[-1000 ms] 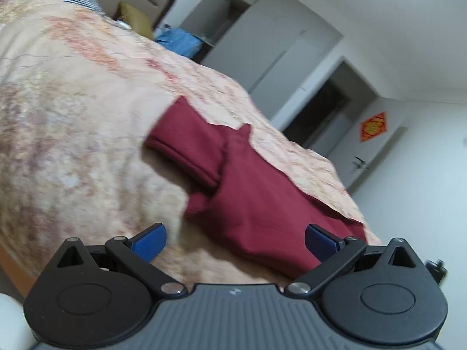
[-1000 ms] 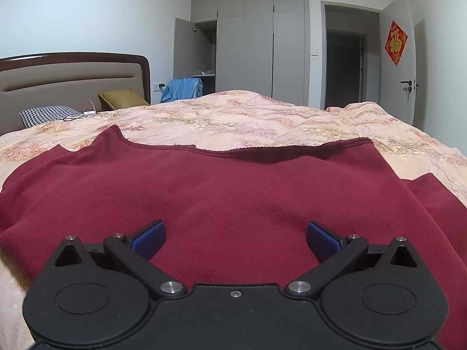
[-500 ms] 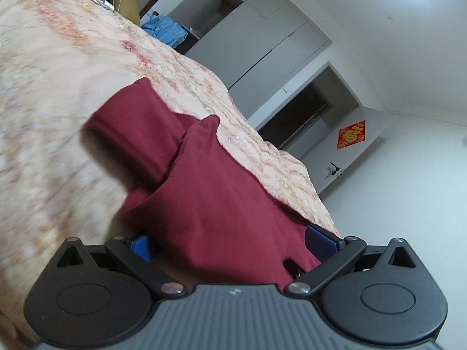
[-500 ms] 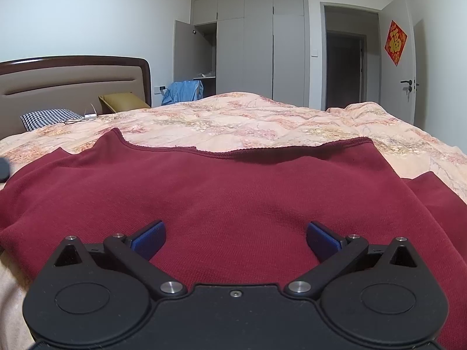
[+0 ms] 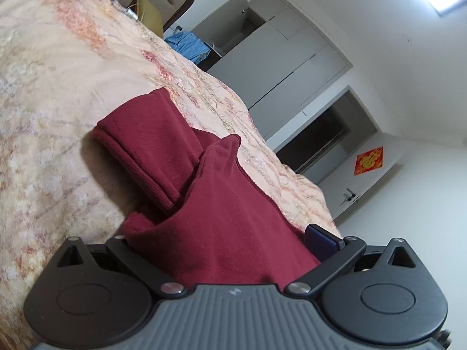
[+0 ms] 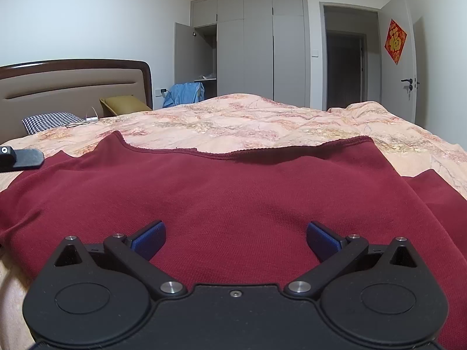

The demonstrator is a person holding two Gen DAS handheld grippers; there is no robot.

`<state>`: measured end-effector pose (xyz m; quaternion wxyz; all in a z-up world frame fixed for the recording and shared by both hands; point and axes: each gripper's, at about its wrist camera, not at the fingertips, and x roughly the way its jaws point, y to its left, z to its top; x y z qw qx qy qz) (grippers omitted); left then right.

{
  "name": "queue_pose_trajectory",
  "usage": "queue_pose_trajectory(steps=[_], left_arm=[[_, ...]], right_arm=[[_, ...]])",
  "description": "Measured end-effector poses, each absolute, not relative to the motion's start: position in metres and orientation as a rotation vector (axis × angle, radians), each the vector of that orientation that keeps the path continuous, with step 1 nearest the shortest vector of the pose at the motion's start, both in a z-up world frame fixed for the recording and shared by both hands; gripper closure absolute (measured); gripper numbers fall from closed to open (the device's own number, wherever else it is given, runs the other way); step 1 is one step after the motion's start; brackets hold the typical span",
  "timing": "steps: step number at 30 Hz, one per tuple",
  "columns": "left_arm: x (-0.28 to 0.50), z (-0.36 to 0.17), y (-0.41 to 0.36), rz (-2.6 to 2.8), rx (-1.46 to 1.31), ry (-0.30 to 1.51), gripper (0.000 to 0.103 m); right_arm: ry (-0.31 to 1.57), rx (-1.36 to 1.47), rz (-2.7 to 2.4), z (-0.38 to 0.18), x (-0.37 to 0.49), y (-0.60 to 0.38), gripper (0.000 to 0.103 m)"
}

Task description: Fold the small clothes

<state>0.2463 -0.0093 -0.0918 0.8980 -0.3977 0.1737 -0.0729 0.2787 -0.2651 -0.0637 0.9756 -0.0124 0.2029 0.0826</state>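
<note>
On a bed covered by a peach floral quilt (image 6: 262, 119), a dark red garment (image 6: 233, 192) lies spread flat, its hemmed edge toward the far side and a folded sleeve (image 5: 151, 145) lying doubled beside the body of the cloth. The left gripper (image 5: 221, 242), tilted steeply, has its fingers set wide apart with the red fabric bunched between them; one blue pad (image 5: 321, 240) shows at the cloth's edge while the other is hidden behind the fabric, and the pads do not appear to pinch it. The right gripper (image 6: 235, 239) hovers level just above the garment's near side, its blue fingers (image 6: 149, 237) spread wide and clasping nothing. Part of the left tool is visible at the far left of the right wrist view. Behind the bed stand a padded headboard (image 6: 73, 84), a checked pillow (image 6: 49, 121), grey wardrobes (image 6: 259, 46) and a door bearing a red diamond decoration (image 6: 395, 40) with one gold Chinese character.
</note>
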Motion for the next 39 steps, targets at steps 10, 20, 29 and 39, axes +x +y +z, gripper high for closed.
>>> queue_pose_trajectory(steps=[10, 20, 29, 39], left_arm=[[0.241, -0.095, -0.009, -0.158, -0.812, 0.346, 0.000], [0.254, -0.086, -0.011, -0.020, -0.849, 0.352, 0.021], [0.265, -0.080, 0.001, 0.096, -0.848, 0.368, 0.071], [0.298, 0.003, -0.052, -0.071, -0.502, 0.326, 0.085]], right_arm=[[0.409, -0.025, 0.166, -0.064, 0.278, -0.265, 0.000], [0.407, -0.027, 0.165, -0.064, 0.278, -0.265, 0.000], [0.467, -0.044, 0.167, -0.054, 0.285, -0.265, 0.000], [0.466, -0.082, 0.166, -0.019, 0.246, -0.323, 0.000]])
